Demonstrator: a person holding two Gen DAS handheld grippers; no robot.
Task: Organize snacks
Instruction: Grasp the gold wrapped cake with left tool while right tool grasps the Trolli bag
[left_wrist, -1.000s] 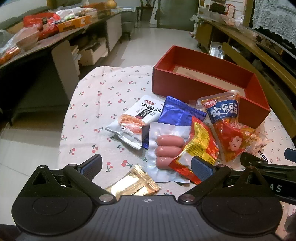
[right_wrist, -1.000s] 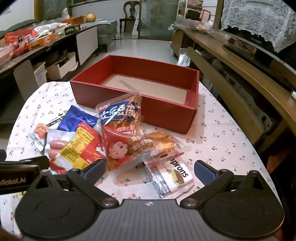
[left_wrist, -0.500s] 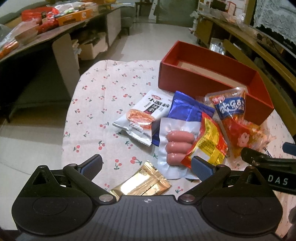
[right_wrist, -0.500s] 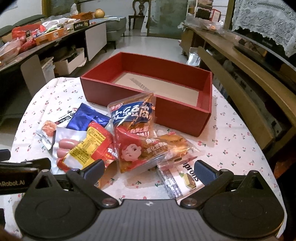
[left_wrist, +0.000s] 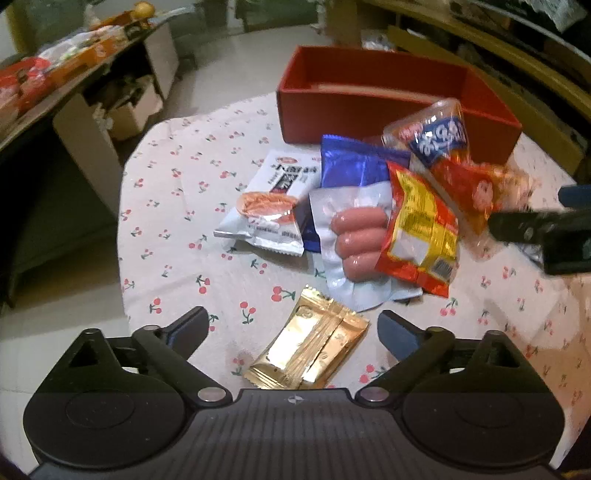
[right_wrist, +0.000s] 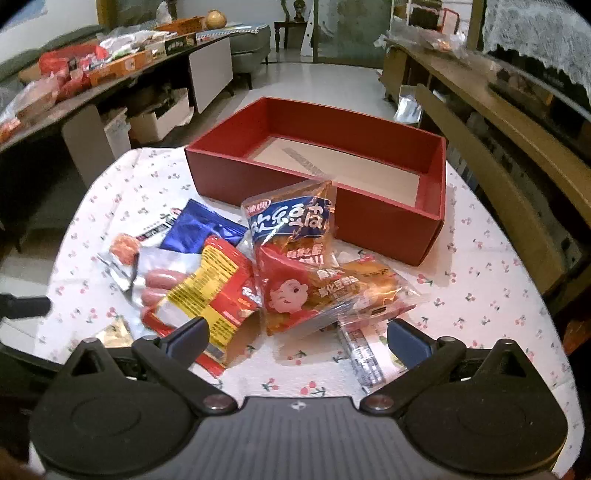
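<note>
**Desk:** What is lying on the table, and how many of each?

**Photographer:** One red box (right_wrist: 373, 221) is sitting open at the far side of the cherry-print tablecloth (left_wrist: 177, 206), with seven snack packs lying in front of it, none of them inside. One clear pack of three sausages (left_wrist: 354, 243) is lying in the middle of the pile, with one red-and-yellow packet (left_wrist: 421, 236) overlapping its right side. One blue foil packet (left_wrist: 354, 166) is peeking out behind them and one white packet (left_wrist: 269, 206) is lying to its left. One orange bag with a blue label (right_wrist: 295, 240) is leaning against the box's near wall, one clear wrapped bar pack (right_wrist: 364, 354) is poking out beneath it, and one gold sachet (left_wrist: 310, 350) is lying alone at the near edge.

**Desk:** And the two tongs?

**Photographer:** The left gripper (left_wrist: 291, 328) is hovering over the gold sachet, its jaws having just been closing a little yet standing wide, the sachet lying below and between the fingers without being pinched. The right gripper (right_wrist: 299, 334) is hanging wide open over the near edge of the pile, gripping nothing, its fingers straddling the orange bag's lower edge and the bar pack
</note>
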